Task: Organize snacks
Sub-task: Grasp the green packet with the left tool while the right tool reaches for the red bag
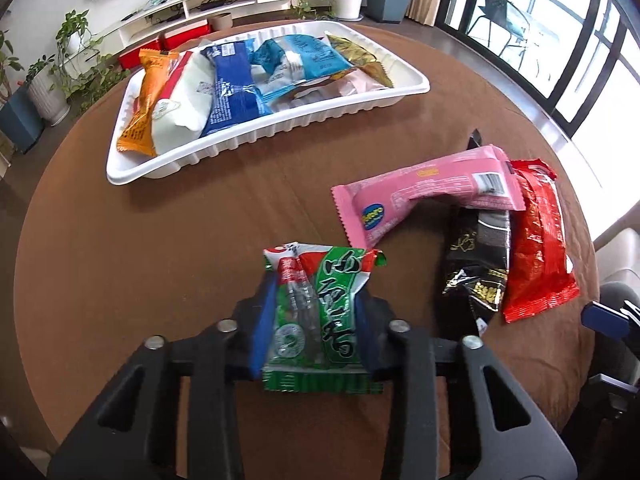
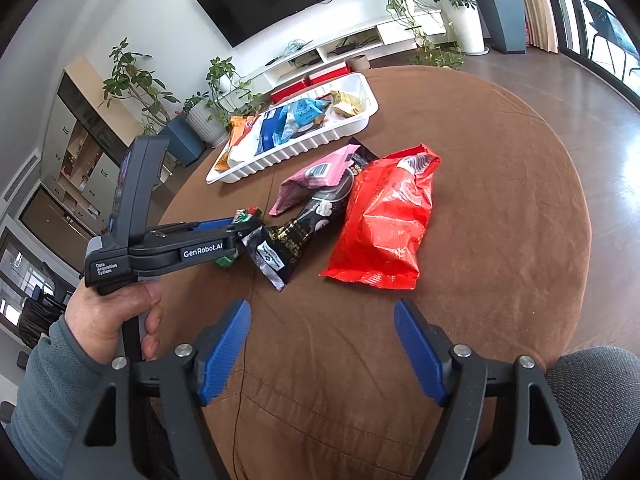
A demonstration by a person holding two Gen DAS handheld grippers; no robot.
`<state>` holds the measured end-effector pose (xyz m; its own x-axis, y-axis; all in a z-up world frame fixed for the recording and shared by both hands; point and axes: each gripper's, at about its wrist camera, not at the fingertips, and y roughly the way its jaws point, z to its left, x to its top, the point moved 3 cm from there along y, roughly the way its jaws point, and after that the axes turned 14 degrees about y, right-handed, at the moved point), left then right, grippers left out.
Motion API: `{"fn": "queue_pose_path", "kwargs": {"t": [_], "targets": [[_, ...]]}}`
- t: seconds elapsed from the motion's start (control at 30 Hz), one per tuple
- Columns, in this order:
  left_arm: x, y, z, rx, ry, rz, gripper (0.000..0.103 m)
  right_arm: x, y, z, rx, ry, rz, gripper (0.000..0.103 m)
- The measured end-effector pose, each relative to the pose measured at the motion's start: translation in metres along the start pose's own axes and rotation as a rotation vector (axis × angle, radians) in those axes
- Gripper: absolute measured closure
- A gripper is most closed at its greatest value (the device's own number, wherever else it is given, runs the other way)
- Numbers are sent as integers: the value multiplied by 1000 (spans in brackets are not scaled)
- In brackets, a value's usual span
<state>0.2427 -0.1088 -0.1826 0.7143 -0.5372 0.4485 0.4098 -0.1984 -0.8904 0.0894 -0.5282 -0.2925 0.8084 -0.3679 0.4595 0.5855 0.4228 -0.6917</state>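
My left gripper (image 1: pixel 316 300) is shut on a green and white snack packet (image 1: pixel 320 312), held just above the brown round table (image 1: pixel 200 220); it also shows in the right wrist view (image 2: pixel 240 224). A white tray (image 1: pixel 280 136) with several snack packets sits at the far side, and shows in the right wrist view (image 2: pixel 296 148). A pink packet (image 1: pixel 432 196), a black packet (image 1: pixel 476 264) and a red packet (image 1: pixel 536 248) lie in a pile on the right. My right gripper (image 2: pixel 322 344) is open and empty near the table's front edge, short of the red packet (image 2: pixel 384 216).
Potted plants (image 2: pixel 216 92) and a low white TV stand (image 2: pixel 352 44) stand beyond the table. Glass doors (image 1: pixel 560 40) are on the right. A grey chair (image 2: pixel 596 384) is at the table's near right edge.
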Motion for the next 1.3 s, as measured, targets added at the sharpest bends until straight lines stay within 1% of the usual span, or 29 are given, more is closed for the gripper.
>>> {"fn": "queue_pose_path", "kwargs": {"t": [0.17, 0.33, 0.37, 0.43, 0.47, 0.57, 0.67, 0.87, 0.97, 1.07, 1.13, 1.27, 1.3], "targets": [[0, 2, 4, -11, 1, -8, 75, 3, -2, 0, -8, -6, -9, 27], [-8, 1, 8, -27, -5, -14, 75, 17, 2, -2, -39, -11, -24, 27], [-12, 0, 5, -31, -6, -16, 75, 21, 4, -3, -52, -12, -20, 28], [-20, -4, 4, -37, -12, -22, 76, 29, 11, -5, -70, -10, -3, 32], [-24, -5, 4, -42, -15, -26, 76, 34, 15, -6, -82, -10, 2, 33], [-35, -10, 1, -57, -21, -37, 76, 47, 27, -7, -115, -9, 19, 33], [-45, -14, -3, -75, -28, -48, 76, 55, 45, -6, -149, -16, 57, 33], [-54, -18, -6, -94, -44, -64, 76, 65, 67, -7, -204, -24, 78, 33], [-58, -22, -7, -99, -50, -71, 76, 68, 72, -5, -224, -46, 68, 35], [-59, -22, -7, -104, -54, -78, 76, 69, 74, -6, -227, -53, 62, 40], [-60, -23, -7, -109, -59, -82, 76, 70, 73, -8, -217, -47, 63, 45], [-64, -28, -9, -112, -63, -85, 76, 70, 68, -14, -200, -41, 69, 52], [-65, -28, -9, -113, -64, -87, 76, 70, 67, -14, -194, -43, 73, 57]]}}
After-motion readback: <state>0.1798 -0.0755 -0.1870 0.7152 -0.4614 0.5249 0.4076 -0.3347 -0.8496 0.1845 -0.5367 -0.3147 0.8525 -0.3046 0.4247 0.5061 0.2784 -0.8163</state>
